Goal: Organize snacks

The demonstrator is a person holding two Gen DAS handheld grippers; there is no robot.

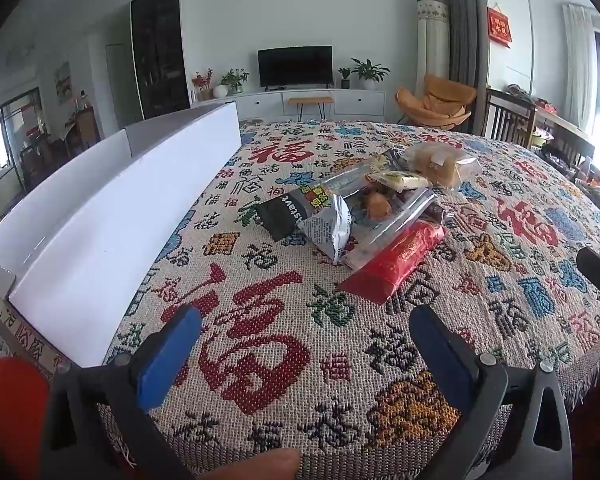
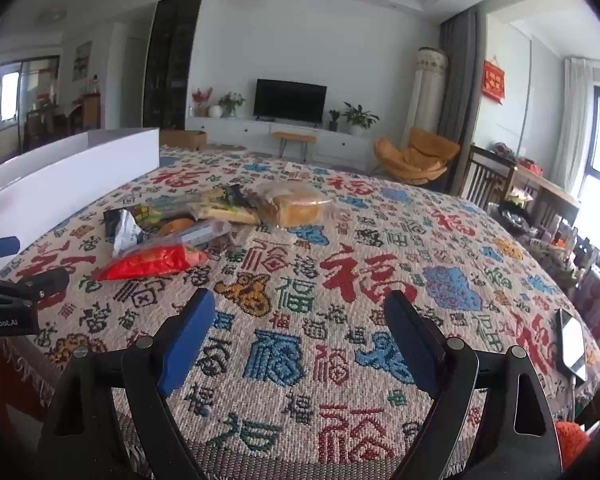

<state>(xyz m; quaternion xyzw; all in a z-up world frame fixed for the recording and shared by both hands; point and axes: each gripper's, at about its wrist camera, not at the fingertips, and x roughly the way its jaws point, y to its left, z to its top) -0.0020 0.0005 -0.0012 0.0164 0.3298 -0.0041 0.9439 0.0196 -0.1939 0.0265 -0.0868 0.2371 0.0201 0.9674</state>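
Observation:
A pile of snack packets lies on the patterned tablecloth (image 1: pixel 260 340): a red packet (image 1: pixel 396 260), a grey and black bag (image 1: pixel 312 216), a clear bag with orange pieces (image 1: pixel 380 208), a yellow packet (image 1: pixel 398 180) and wrapped bread (image 1: pixel 440 164). A long white box (image 1: pixel 112 224) stands to the left of the pile. My left gripper (image 1: pixel 300 344) is open and empty, short of the red packet. My right gripper (image 2: pixel 300 324) is open and empty, to the right of the pile (image 2: pixel 180 232). The red packet (image 2: pixel 152 262) and bread (image 2: pixel 296 204) show in the right wrist view too.
A phone (image 2: pixel 572 344) lies near the table's right edge. The left gripper's body (image 2: pixel 16 292) shows at the left of the right wrist view. Chairs (image 2: pixel 488 176) stand beyond the table's far right side. The white box (image 2: pixel 68 176) runs along the left edge.

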